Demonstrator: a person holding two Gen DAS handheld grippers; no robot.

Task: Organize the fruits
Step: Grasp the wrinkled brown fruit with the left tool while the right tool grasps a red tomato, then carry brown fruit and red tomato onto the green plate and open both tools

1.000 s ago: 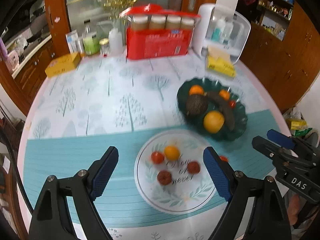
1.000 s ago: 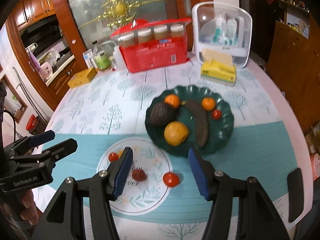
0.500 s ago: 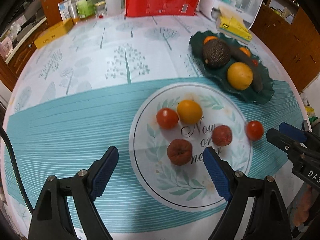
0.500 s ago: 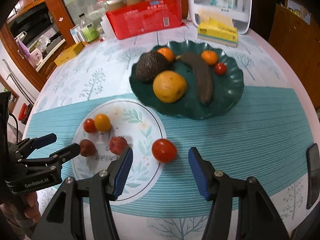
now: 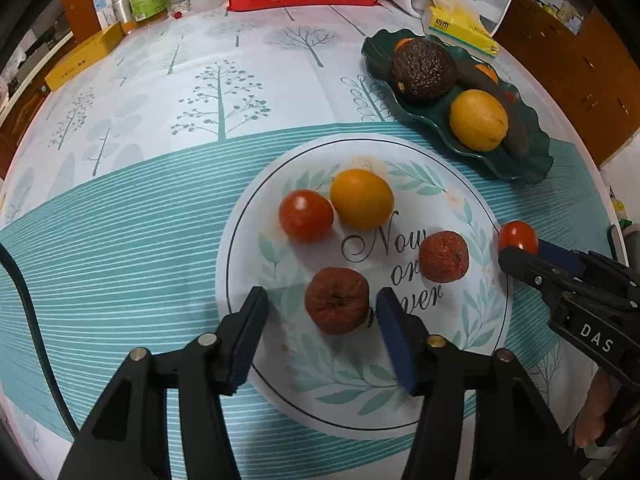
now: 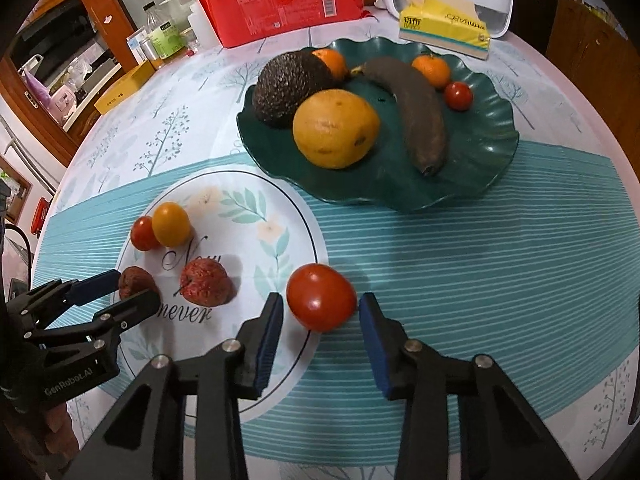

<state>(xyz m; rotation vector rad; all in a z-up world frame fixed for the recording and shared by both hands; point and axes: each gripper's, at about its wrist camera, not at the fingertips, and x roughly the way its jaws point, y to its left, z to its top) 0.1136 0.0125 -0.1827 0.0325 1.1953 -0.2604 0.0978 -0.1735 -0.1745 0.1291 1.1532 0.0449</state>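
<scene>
Jaws of the left gripper [image 5: 322,320] have just been closing around the wrinkled brown fruit [image 5: 337,300] near the front of the white plate [image 5: 460,392]; the right pad touches it, the left one stands just clear. Jaws of the right gripper [image 6: 320,330] have likewise been closing on the red tomato [image 6: 321,297], which lies on the tabletop [image 6: 480,280] at the plate's right rim, with slim gaps either side. Both fruits look light. I judge the tomato smooth, slippery and easily bruised, the shrivelled fruit soft; grip each gently across its widest middle.
</scene>
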